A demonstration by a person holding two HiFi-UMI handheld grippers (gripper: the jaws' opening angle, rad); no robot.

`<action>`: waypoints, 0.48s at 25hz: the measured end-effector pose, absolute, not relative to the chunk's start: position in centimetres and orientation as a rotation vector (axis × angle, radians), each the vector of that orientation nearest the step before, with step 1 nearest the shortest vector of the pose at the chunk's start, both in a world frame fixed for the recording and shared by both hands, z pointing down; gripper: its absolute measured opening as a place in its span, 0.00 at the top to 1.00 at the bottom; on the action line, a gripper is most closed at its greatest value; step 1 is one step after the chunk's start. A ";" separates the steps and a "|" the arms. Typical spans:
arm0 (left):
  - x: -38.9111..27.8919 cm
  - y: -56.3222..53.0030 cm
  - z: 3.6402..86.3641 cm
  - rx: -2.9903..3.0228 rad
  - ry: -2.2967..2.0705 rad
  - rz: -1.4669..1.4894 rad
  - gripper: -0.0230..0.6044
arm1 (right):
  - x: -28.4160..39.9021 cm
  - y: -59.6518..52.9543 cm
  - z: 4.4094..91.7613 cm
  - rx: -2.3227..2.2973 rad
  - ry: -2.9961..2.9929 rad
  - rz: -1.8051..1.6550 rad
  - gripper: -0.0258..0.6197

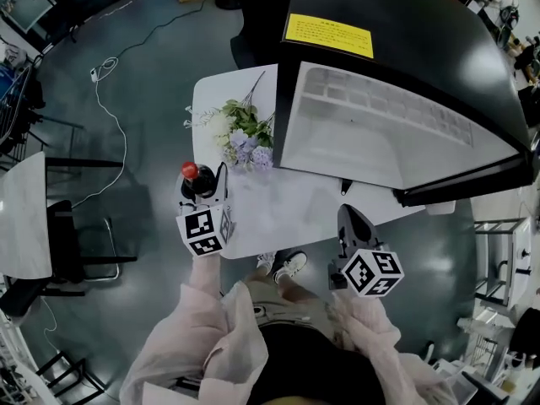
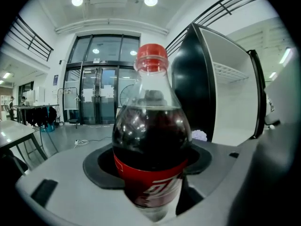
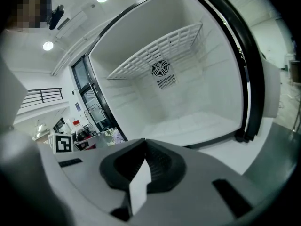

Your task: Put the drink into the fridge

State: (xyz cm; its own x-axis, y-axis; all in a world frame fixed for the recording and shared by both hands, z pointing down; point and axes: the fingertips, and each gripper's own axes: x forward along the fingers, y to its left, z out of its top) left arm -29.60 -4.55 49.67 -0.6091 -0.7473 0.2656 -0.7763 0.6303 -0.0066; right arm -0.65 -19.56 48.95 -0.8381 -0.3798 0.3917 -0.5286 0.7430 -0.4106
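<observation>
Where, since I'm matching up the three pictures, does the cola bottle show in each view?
Head view: the cola bottle is left of centre, at the left edge of the white table.
Left gripper view: it is dead centre and close up, filling the frame.
Right gripper view: it is tiny, at the lower left.
Shared landmark: the open fridge.

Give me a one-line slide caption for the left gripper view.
Left gripper grips a red-capped cola bottle, open fridge at right.
</observation>
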 end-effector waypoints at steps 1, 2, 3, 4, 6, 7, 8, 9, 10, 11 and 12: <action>-29.1 -4.5 49.6 1.253 -2.609 0.177 0.45 | -0.4 -19.6 49.0 0.716 -2.664 0.752 0.94; -28.6 -4.4 49.6 1.263 -2.602 0.178 0.45 | -0.1 -19.7 48.9 0.722 -2.667 0.754 0.94; -28.0 -4.4 49.5 1.275 -2.594 0.179 0.45 | 0.1 -19.8 48.9 0.730 -2.669 0.756 0.94; -27.5 -4.3 49.4 1.287 -2.586 0.179 0.45 | 0.3 -19.8 48.9 0.738 -2.671 0.759 0.94; -26.4 -4.3 49.1 1.313 -2.565 0.176 0.45 | 0.8 -20.0 48.8 0.754 -2.676 0.766 0.94; -25.8 -4.4 48.9 1.326 -2.554 0.172 0.45 | 0.9 -20.0 48.8 0.760 -2.679 0.769 0.94; -25.2 -4.5 48.7 1.340 -2.543 0.170 0.45 | 1.0 -20.1 48.8 0.763 -2.682 0.773 0.94; -24.6 -4.6 48.6 1.358 -2.532 0.169 0.45 | 1.1 -20.1 48.8 0.766 -2.684 0.776 0.94; -24.0 -4.8 48.4 1.379 -2.521 0.171 0.45 | 1.2 -20.1 48.8 0.769 -2.686 0.780 0.94; -23.4 -5.0 48.3 1.403 -2.509 0.174 0.45 | 1.3 -20.1 48.8 0.775 -2.690 0.783 0.94; -22.7 -5.3 48.1 1.429 -2.498 0.178 0.45 | 1.5 -20.1 48.7 0.782 -2.693 0.786 0.94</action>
State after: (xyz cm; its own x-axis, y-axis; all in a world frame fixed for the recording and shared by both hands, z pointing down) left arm -22.74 -5.32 48.07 -0.4836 -0.8287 0.2816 -0.8603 0.5094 0.0217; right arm 1.47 -20.09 48.73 -0.8317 -0.4286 0.3529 -0.5511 0.7140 -0.4319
